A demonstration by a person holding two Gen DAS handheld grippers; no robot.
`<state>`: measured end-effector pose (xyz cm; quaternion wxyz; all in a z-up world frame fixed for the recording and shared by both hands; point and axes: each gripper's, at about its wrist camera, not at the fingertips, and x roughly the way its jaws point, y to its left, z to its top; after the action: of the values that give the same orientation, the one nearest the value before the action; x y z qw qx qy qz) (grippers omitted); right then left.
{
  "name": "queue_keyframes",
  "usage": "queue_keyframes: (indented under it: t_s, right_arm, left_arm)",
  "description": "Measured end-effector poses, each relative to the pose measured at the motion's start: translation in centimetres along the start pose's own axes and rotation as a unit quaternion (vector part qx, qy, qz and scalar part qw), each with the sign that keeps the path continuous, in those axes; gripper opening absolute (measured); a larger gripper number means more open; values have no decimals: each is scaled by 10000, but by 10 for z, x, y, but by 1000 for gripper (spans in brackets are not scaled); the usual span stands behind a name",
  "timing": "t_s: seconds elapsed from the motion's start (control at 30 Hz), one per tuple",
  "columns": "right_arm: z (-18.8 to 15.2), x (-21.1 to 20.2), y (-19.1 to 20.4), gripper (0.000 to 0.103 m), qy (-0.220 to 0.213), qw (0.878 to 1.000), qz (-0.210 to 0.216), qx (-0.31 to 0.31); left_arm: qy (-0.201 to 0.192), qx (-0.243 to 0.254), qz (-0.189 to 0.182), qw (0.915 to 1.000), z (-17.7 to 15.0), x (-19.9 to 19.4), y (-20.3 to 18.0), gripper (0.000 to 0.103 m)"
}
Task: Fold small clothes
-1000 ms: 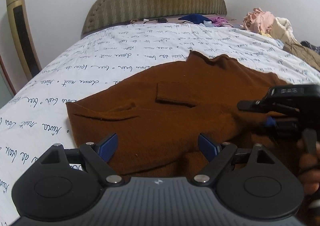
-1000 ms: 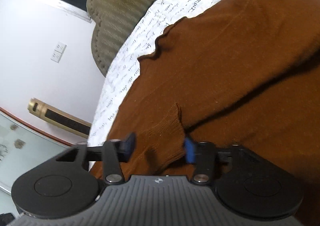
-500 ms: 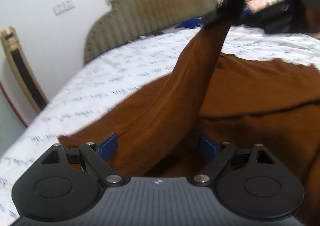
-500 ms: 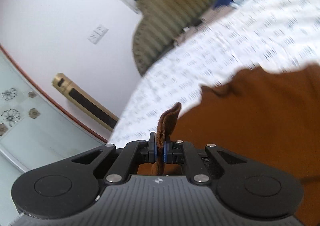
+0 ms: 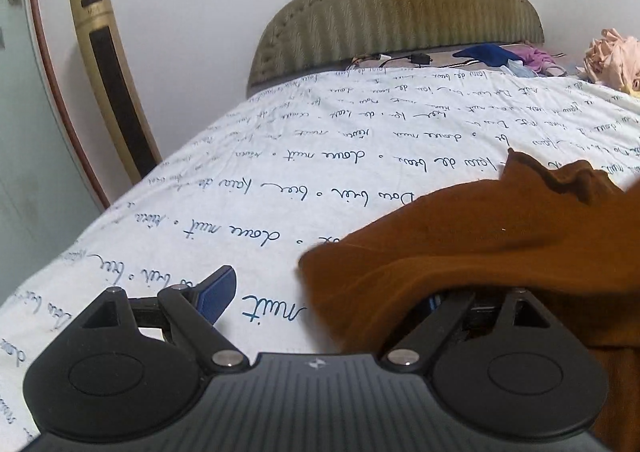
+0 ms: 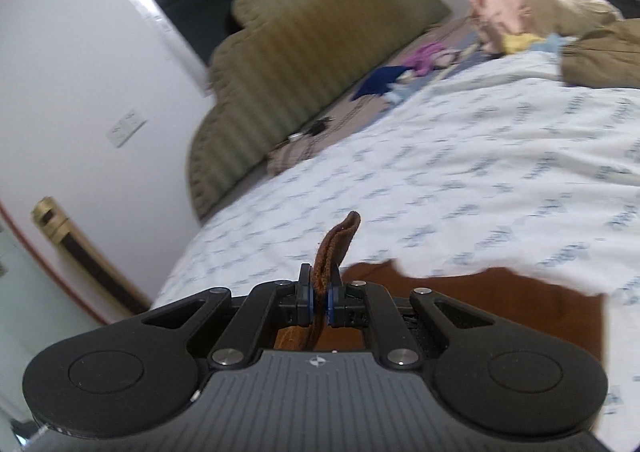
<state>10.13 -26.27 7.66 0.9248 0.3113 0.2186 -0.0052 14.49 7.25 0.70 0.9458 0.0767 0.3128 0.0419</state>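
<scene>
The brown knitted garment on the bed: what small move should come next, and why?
Probably carry the right gripper across and lay its pinched cuff over the brown knitted garment. It is shut on that cuff, while the left gripper stands open, gripping nothing.

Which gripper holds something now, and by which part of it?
The right gripper pinches the brown garment by a cuff-like edge strip. The left gripper is open and grips nothing, though cloth drapes over one finger.
</scene>
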Motion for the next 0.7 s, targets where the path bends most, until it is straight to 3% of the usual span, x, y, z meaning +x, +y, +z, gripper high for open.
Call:
queue_keyframes:
  t_s: [0.33, 0.43, 0.5, 0.7]
  right_arm:
    - [-43, -18, -83, 12, 102, 9971, -719, 241]
    - [-58, -16, -99, 12, 304, 9962, -734, 354]
    - [-66, -15, -106, 12, 394, 9955, -763, 411]
    - [-76, -22, -110, 12, 528, 9954, -613, 507]
  left_arm:
    - [221, 229, -380, 9988, -19, 6, 1, 88]
    - [179, 545, -373, 9977, -26, 2, 7, 88]
    - [113, 752, -435, 9962, -31, -1, 13, 96]
    - [-18, 1009, -547, 9934, -42, -10, 33, 96]
